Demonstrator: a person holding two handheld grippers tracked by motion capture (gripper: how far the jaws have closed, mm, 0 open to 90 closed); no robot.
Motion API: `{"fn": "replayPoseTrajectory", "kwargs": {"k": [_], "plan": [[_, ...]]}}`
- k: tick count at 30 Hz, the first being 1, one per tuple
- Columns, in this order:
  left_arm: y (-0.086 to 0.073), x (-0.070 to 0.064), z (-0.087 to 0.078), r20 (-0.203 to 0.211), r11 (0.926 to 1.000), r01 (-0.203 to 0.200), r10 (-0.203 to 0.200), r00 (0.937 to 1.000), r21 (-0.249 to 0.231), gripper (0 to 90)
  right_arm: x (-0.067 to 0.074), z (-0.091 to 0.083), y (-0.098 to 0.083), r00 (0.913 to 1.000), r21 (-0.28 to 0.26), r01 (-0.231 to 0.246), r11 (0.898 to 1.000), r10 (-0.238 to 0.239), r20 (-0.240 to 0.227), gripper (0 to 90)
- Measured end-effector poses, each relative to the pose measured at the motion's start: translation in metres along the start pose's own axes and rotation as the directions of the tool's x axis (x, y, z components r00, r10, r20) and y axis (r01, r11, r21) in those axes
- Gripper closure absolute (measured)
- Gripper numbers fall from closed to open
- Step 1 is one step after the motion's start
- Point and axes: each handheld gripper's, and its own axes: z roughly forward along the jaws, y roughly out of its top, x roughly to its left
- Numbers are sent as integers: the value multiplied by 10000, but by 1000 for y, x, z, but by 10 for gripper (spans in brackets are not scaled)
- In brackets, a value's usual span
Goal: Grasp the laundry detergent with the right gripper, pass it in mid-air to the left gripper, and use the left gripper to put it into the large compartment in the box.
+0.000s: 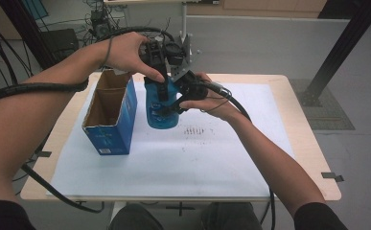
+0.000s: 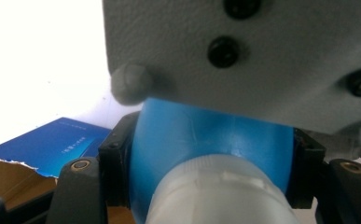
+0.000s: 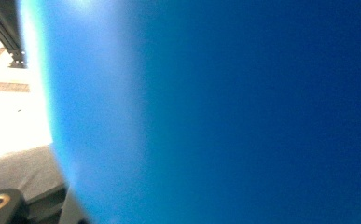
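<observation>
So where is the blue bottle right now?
In the high view the blue bottle stands left of centre on the white mat, just right of the open blue carton, gripped by both tongs.

Laboratory recording bay: a plain worktop under a white sheet, black cables and electronics behind, a black frame strut on bare grey floor.

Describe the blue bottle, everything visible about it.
The blue bottle looks like translucent plastic with a whitish ribbed cap, seen close in the left gripper view. It stands upright on the white sheet, just right of the open blue carton; whether they touch is unclear. The left gripper is shut on its shoulder just below the cap, from above; the right gripper clamps its body from the side.
</observation>
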Motion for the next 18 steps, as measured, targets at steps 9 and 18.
{"fn": "replayPoseTrajectory", "kwargs": {"k": [9, 18], "plan": [[0, 1, 2, 89, 10000, 59, -60, 9999, 59, 358, 0, 2, -2, 10000, 16, 13, 10000, -13, -46, 425], [-1, 1, 3, 155, 9999, 146, -147, 9998, 37, 360, -1, 3, -2, 9999, -13, 33, 10000, -33, -120, 423]]}}
